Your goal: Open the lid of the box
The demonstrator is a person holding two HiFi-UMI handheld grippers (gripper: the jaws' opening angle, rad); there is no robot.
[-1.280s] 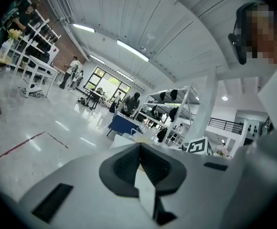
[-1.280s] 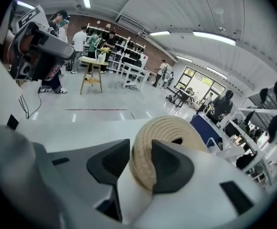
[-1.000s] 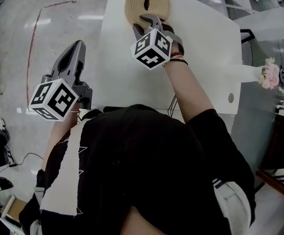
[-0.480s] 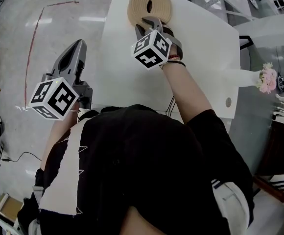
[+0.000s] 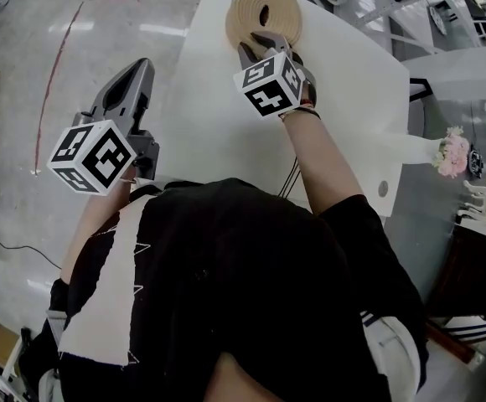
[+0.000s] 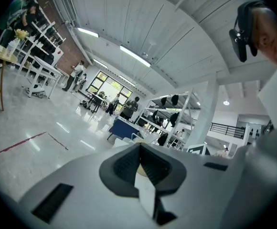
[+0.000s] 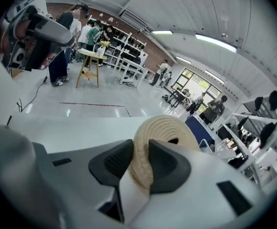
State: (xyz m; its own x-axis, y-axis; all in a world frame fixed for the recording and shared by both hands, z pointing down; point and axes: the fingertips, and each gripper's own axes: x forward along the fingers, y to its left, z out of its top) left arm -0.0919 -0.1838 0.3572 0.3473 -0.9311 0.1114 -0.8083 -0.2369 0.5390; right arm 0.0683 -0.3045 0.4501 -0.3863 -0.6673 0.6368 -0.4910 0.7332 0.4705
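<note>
A round woven straw box (image 5: 264,5) with a coiled lid sits at the far end of the white table (image 5: 218,132). My right gripper (image 5: 262,40) is at the lid's near edge. In the right gripper view the lid's thick woven rim (image 7: 169,128) sits between the two dark pads (image 7: 117,160), which touch it on both sides while the jaws are closing. My left gripper (image 5: 140,67) hangs off the table's left side over the floor, jaws together and nothing in them; in its own view the left gripper (image 6: 139,149) points out into the hall.
The person's black-clad body fills the lower head view. A cable (image 5: 292,178) lies at the table's near edge. Pink flowers (image 5: 449,153) and a dark chair frame (image 5: 419,89) stand at the right. A red line (image 5: 54,74) marks the floor at the left.
The right gripper stays at the lid's near edge, its jaws nearer together on the rim. The left gripper holds its place off the table. The head camera has shifted slightly.
</note>
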